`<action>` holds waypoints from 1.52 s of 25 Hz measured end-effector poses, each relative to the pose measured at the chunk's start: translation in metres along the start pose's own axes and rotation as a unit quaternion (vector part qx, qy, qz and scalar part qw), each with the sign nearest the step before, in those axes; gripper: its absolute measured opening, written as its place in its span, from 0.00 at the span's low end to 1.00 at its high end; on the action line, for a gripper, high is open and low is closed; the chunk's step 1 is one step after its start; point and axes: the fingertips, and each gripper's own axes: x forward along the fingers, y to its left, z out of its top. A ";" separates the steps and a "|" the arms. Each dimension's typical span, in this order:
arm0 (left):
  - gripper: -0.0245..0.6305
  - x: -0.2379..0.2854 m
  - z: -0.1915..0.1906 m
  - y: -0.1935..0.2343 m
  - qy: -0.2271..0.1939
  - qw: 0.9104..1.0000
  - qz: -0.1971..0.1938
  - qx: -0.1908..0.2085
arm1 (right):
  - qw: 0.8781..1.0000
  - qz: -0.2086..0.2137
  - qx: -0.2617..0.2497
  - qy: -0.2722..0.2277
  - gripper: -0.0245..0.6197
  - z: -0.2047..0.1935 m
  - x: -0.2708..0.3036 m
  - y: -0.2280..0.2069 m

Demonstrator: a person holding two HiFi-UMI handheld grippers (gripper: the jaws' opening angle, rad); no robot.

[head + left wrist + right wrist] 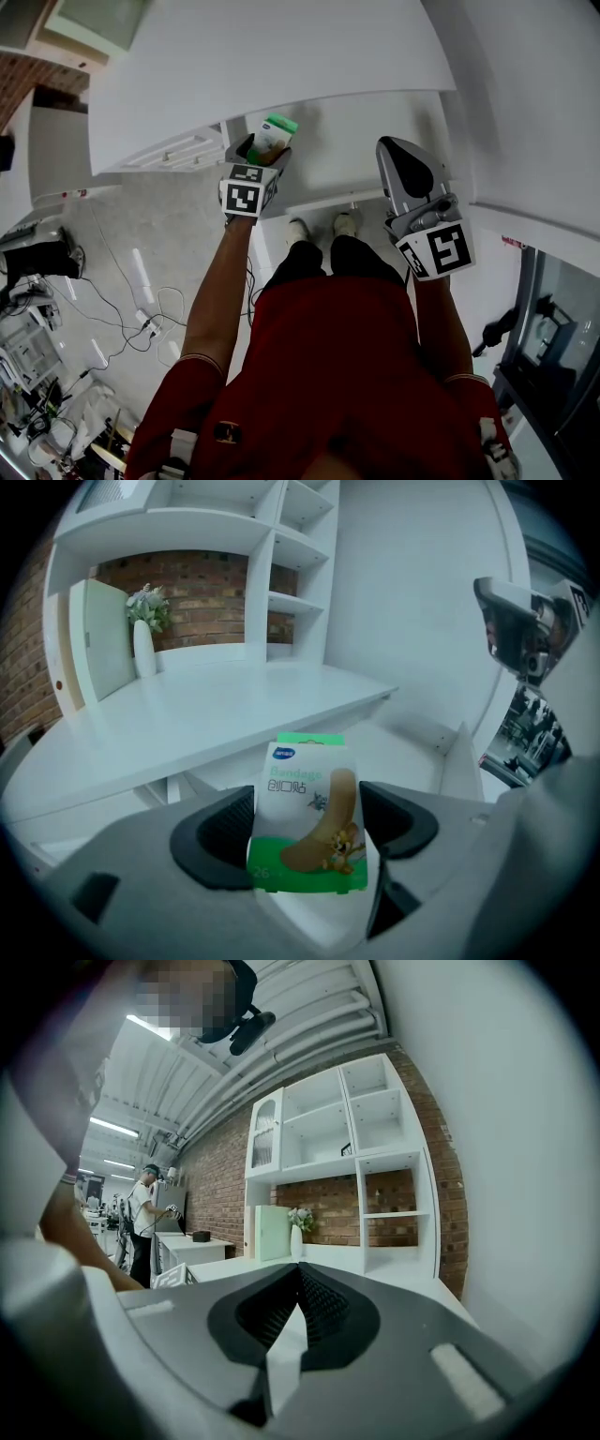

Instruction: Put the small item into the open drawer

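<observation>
The left gripper [262,150] is clamping a small green-and-white paper bandage packet [309,817] upright between its jaws. It is holding the packet just above the open white drawer [375,141] under the white counter [281,66], so the pickup looks done and only lowering and release are remaining (judging by this pose). The right gripper [298,1288] is hovering nearby with its jaws pressed together, carrying nothing.
</observation>
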 end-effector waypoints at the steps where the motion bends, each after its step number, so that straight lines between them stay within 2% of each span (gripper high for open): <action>1: 0.58 0.005 -0.002 0.001 0.007 1.000 0.001 0.001 | 1.000 0.000 0.000 0.002 0.06 -0.001 0.000 -0.002; 11: 0.58 0.040 -0.025 0.015 0.058 0.998 0.015 -0.003 | 1.000 -0.003 0.007 0.018 0.06 -0.015 0.006 -0.022; 24: 0.59 0.042 -0.022 0.029 0.061 0.997 0.036 -0.005 | 1.000 0.005 0.013 0.021 0.06 -0.018 0.018 -0.023; 32: 0.52 0.021 -0.010 0.024 0.030 0.999 0.035 -0.005 | 1.000 0.017 0.017 0.017 0.06 -0.020 0.023 -0.013; 38: 0.37 -0.014 0.026 0.010 -0.044 0.999 0.026 -0.009 | 0.999 0.032 0.025 0.017 0.06 -0.023 0.029 0.000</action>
